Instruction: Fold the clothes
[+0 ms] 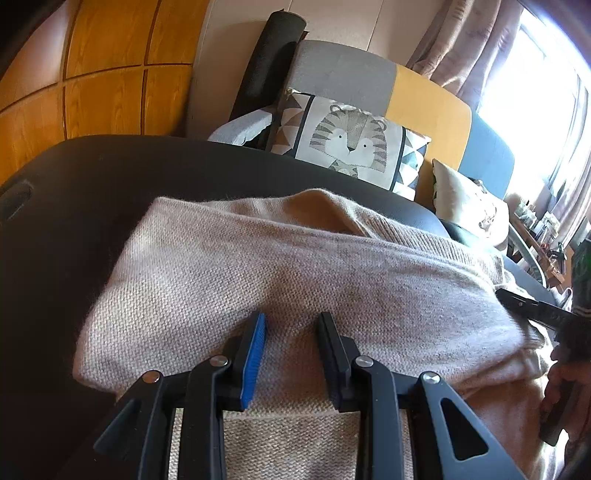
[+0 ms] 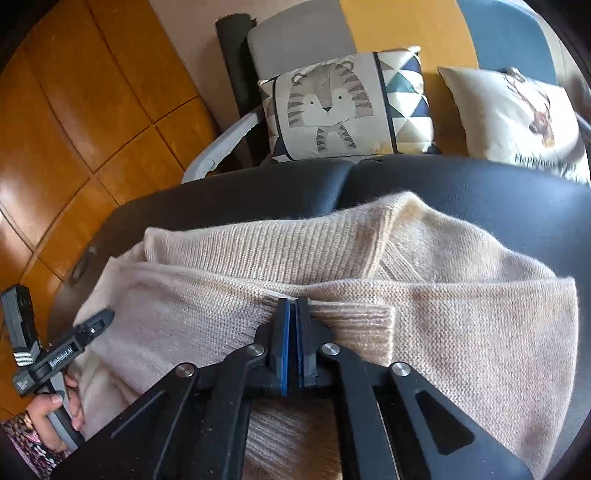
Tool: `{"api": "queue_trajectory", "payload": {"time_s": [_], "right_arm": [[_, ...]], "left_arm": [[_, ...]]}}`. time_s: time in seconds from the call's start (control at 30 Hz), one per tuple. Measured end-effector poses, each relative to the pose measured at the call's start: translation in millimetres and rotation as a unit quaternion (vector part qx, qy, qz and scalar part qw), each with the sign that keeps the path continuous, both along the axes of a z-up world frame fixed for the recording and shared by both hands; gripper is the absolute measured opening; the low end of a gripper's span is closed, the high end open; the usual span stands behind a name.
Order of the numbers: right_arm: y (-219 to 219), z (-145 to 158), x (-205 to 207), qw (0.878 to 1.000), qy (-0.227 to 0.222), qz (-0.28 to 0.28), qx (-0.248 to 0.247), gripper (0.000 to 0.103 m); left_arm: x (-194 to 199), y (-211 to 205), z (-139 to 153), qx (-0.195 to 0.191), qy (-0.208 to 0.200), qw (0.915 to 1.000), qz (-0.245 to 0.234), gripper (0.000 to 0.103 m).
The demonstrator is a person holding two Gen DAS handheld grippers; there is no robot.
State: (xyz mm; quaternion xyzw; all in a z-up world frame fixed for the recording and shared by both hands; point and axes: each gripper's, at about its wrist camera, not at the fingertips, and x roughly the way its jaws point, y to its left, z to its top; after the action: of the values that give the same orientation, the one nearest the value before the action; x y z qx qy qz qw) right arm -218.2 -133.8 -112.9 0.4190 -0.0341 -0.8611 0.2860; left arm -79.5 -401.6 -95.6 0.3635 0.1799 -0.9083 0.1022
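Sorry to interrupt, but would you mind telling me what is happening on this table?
A person is folding a beige knit sweater on a dark padded table, a gripper in each hand. The right gripper is shut at a ribbed edge, seemingly pinching it. The left gripper rests open on the folded knit.

The sweater [image 2: 461,332] is a pale oatmeal beige knit, ribbed along its edges, lying on a black padded table [image 2: 480,188]. Just past the table, the sofa [image 2: 402,26] back goes grey, mustard yellow, then blue. One cushion [image 2: 343,107] has a grey striped tiger with teal and cream triangles; the cream cushion [image 2: 517,114] beside it shows a brown deer. Gripper pads [image 1: 255,358] are bright blue on black. The floor [image 2: 74,129] is orange wood.
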Motion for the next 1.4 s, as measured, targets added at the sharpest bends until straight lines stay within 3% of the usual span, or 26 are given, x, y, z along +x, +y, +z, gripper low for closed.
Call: {"api": "queue_trajectory", "payload": {"time_s": [0.13, 0.2, 0.27, 0.4, 0.53, 0.73, 0.83, 0.9, 0.97, 1.07, 1.27, 1.4], "right_arm": [[-11.4, 21.1, 29.1, 0.999, 0.041, 0.014, 0.011, 0.007], [-20.3, 14.7, 33.1, 0.999, 0.034, 0.018, 0.030, 0.019], [-29.7, 6.7, 36.0, 0.998, 0.025, 0.020, 0.053, 0.020], [-20.3, 14.7, 33.7, 0.999, -0.010, -0.001, 0.044, 0.021], [8.5, 33.5, 58.0, 1.000, -0.012, -0.008, 0.027, 0.021], [25.1, 24.9, 112.8, 0.999, -0.032, 0.022, 0.003, 0.021], [10.2, 9.3, 137.1, 0.998, -0.026, 0.048, 0.037, 0.022], [0.0, -2.5, 148.6, 0.995, -0.021, 0.067, 0.068, 0.022], [-1.2, -6.4, 154.0, 0.995, 0.001, 0.065, 0.072, 0.022], [7.1, -10.7, 150.8, 0.997, -0.008, 0.062, 0.043, 0.022], [14.1, -14.7, 142.5, 0.998, -0.032, 0.060, -0.009, 0.022], [14.4, -11.3, 141.0, 0.997, -0.047, 0.051, -0.019, 0.022]], "left_arm": [[1.9, -8.3, -1.9, 0.028, 0.011, 0.9996, -0.001, 0.029], [1.8, -8.7, -1.9, 0.030, 0.011, 0.9995, -0.001, 0.029], [1.8, -10.0, -1.7, 0.035, 0.012, 0.9993, -0.001, 0.029], [2.6, -15.7, 1.0, 0.055, 0.007, 0.9984, -0.006, 0.029], [15.9, -10.2, 12.6, 0.031, -0.018, 0.9987, -0.035, 0.029], [65.8, -27.4, 22.5, 0.077, 0.000, 0.9964, -0.035, 0.029], [87.8, -28.8, 21.6, 0.066, 0.001, 0.9965, -0.051, 0.029], [94.3, -21.6, 16.0, 0.017, -0.028, 0.9972, -0.067, 0.029], [102.9, -11.9, 14.3, -0.045, -0.022, 0.9940, -0.097, 0.029], [113.4, -8.2, 14.1, -0.082, -0.014, 0.9880, -0.130, 0.029], [130.7, -29.3, 18.1, 0.003, 0.012, 0.9921, -0.125, 0.029], [119.8, -10.5, 35.5, -0.029, 0.029, 0.9910, -0.127, 0.029]]}}
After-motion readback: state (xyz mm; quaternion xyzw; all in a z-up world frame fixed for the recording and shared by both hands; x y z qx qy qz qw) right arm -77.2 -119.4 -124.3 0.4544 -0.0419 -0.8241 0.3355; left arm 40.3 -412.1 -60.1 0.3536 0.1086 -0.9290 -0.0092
